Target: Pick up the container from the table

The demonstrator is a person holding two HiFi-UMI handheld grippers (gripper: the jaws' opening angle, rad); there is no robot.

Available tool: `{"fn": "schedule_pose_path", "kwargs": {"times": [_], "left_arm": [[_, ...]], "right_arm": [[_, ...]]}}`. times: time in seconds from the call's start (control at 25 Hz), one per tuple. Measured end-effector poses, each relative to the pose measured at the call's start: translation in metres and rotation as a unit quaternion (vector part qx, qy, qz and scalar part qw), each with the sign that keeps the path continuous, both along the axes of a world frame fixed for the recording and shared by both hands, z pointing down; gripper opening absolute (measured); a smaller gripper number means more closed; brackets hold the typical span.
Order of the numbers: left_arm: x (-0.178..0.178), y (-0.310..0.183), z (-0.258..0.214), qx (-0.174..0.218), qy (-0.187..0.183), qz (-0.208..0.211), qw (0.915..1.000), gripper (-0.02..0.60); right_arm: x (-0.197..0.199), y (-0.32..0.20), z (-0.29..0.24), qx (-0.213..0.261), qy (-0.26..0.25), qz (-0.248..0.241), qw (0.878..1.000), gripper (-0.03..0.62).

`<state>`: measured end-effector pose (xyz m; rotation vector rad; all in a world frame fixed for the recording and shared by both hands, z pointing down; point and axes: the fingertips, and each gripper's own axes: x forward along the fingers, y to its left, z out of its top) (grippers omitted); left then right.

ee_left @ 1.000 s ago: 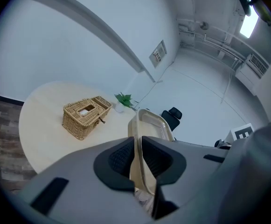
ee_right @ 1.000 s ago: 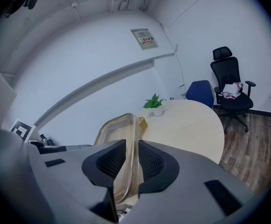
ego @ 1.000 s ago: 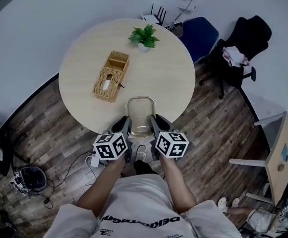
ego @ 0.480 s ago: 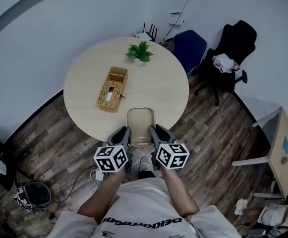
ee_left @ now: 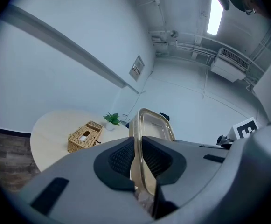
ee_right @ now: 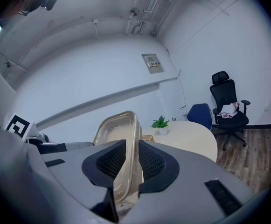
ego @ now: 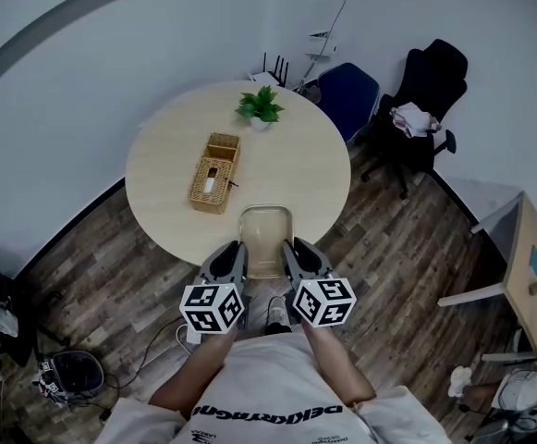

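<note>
A clear, likely light and flexible container is clamped at its nine and three o'clock rims by the left gripper and right gripper.

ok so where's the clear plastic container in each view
Head view: the clear rectangular plastic container is low centre, between the left hand-held gripper and the right hand-held gripper.
Left gripper view: the container is at centre, edge-on, clamped between the jaws.
Right gripper view: the container is at centre, clamped between the jaws.
Shared landmark: the small green potted plant on the table.
</note>
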<state>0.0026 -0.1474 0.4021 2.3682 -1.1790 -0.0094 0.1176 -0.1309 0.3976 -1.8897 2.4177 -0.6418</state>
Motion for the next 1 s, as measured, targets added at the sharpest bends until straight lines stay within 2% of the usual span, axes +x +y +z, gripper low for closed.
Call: {"fn": "schedule_pose_path", "kwargs": {"times": [0.44, 1.0], "left_arm": [[-0.004, 0.019, -0.014, 0.037, -0.009, 0.006, 0.9992, 0.060], [-0.001, 0.028, -0.013, 0.045, -0.016, 0.011, 0.9988, 0.060]], "right_arm": [[-0.004, 0.023, -0.016, 0.032, 0.020, 0.015, 0.999, 0.112], [-0.001, 0.033, -0.015, 0.034, 0.028, 0.026, 0.999, 0.114]]}}
